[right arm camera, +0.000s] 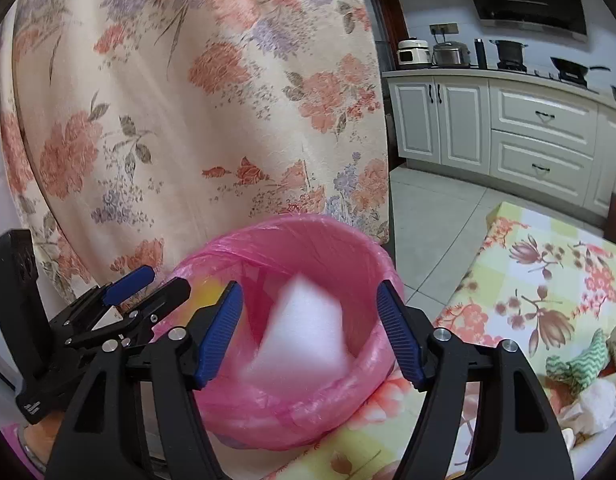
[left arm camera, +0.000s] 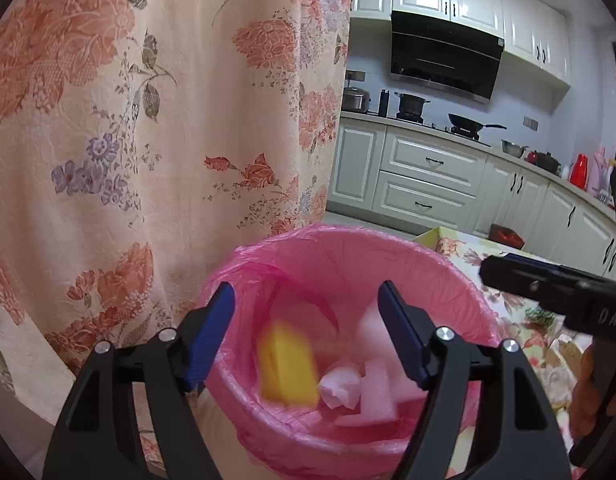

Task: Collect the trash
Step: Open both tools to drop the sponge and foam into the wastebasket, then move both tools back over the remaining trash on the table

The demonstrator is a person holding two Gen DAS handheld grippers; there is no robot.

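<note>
Currently both tongs are spread wide over the pink-lined bin (left arm camera: 347, 320), nothing gripped: left gripper (left arm camera: 306, 334) has a blurred yellow piece (left arm camera: 288, 368) dropping inside, right gripper (right arm camera: 309, 330) a blurred white foam chunk (right arm camera: 304, 332). More trash (right arm camera: 587, 396) is seen on the tablecloth (right arm camera: 547, 280) at 4 o'clock, left to be collected.

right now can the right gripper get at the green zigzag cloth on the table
Probably yes. The right gripper is open and empty over the pink bin; the green cloth lies uncovered on the table to its right, with nothing between them.
</note>
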